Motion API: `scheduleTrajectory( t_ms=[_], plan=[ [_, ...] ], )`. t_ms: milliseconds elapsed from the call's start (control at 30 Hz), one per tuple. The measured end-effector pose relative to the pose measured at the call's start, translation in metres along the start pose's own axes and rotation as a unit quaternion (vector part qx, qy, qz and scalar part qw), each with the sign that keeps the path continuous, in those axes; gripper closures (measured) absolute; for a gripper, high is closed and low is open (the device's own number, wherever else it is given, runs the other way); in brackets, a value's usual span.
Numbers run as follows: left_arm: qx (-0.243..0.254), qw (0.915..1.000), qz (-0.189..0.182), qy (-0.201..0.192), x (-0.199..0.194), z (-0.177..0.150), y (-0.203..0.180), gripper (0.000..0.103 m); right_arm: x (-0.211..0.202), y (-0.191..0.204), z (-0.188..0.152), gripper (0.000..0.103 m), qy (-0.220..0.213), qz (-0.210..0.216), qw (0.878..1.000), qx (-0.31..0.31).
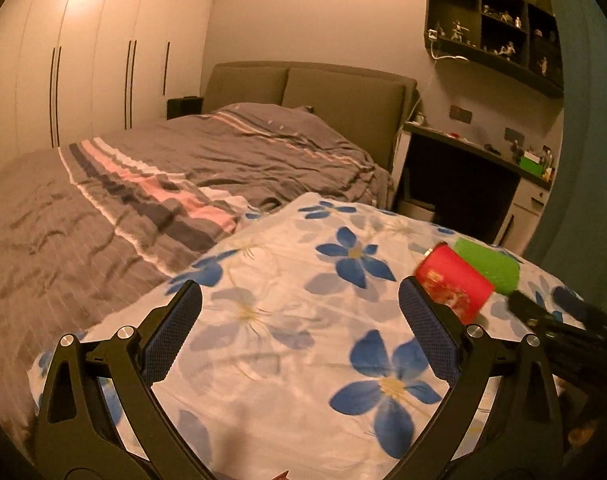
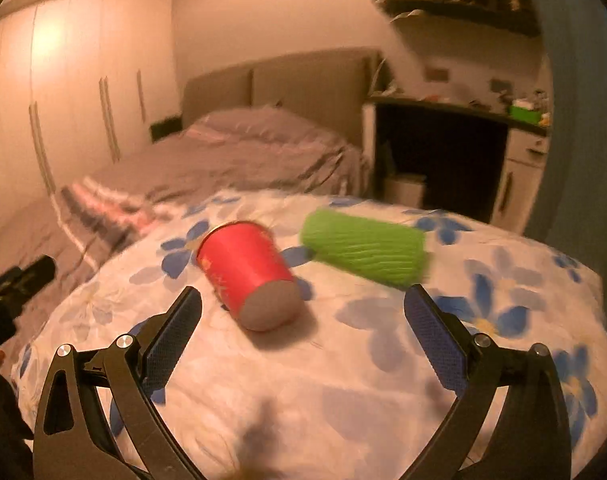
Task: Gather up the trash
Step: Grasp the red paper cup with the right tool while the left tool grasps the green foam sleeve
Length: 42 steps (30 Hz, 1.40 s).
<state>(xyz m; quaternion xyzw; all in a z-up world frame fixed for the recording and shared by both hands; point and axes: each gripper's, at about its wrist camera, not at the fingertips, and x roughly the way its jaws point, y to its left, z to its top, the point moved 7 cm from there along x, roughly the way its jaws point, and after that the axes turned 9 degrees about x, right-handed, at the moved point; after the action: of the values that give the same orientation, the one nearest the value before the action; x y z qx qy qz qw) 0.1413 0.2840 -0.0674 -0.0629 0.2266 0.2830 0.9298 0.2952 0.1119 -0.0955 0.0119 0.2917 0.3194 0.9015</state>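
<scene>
A red paper cup (image 2: 247,274) lies on its side on a white quilt with blue flowers (image 2: 343,368), its base turned toward me. Just behind it to the right lies a green ribbed cup (image 2: 365,252), also on its side. My right gripper (image 2: 303,312) hovers open just in front of the red cup, nothing between its fingers. In the left wrist view the red cup (image 1: 453,282) and the green cup (image 1: 489,264) sit to the right of my left gripper (image 1: 301,304), which is open and empty over the quilt (image 1: 283,340). The right gripper's dark tip (image 1: 543,314) shows beside them.
A grey striped bed cover (image 1: 143,184) spreads to the left, with a padded headboard (image 1: 323,92) behind. White wardrobes (image 1: 63,60) line the left wall. A dark desk (image 1: 483,156) and wall shelf (image 1: 495,32) stand at the right. A white bin (image 2: 405,196) sits beneath the desk.
</scene>
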Motion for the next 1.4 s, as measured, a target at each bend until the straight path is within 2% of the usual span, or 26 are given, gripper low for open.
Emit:
scheduleTrajectory(
  t_ms=[233,433,667,767,967,1167,1300,1400],
  plan=[
    [-0.002,0.9999,-0.014,0.005,0.012,0.0,0.0,0.006,0.039,0.009,0.012,0.006,0.045,0.013,0.999,-0.012],
    [0.003,0.9997,-0.023,0.009,0.019,0.0,-0.006,0.006,0.064,0.019,0.006,0.013,0.094,0.036,0.995,-0.027],
    [0.004,0.9997,-0.021,0.011,0.022,-0.001,-0.007,0.006,0.074,0.021,-0.002,0.037,0.125,0.05,0.991,-0.028],
    [0.005,0.9997,-0.021,0.012,0.023,-0.001,-0.008,0.006,0.073,0.023,-0.003,0.04,0.126,0.052,0.99,-0.035],
    [0.01,0.9996,-0.025,0.01,0.023,-0.002,-0.01,0.006,0.057,0.022,-0.004,0.043,0.109,0.058,0.992,-0.039],
    [0.024,0.9987,-0.045,0.006,0.024,0.003,-0.029,0.006,0.022,0.001,0.002,0.043,0.064,0.057,0.996,0.0],
    [0.039,0.9968,-0.069,-0.009,0.022,0.014,-0.053,0.006,-0.009,-0.029,0.008,0.043,0.02,0.033,0.999,0.03],
    [0.044,0.9931,-0.108,-0.013,0.03,0.026,-0.081,0.006,-0.037,-0.062,0.014,0.043,-0.017,0.005,0.998,0.065]
  ],
)
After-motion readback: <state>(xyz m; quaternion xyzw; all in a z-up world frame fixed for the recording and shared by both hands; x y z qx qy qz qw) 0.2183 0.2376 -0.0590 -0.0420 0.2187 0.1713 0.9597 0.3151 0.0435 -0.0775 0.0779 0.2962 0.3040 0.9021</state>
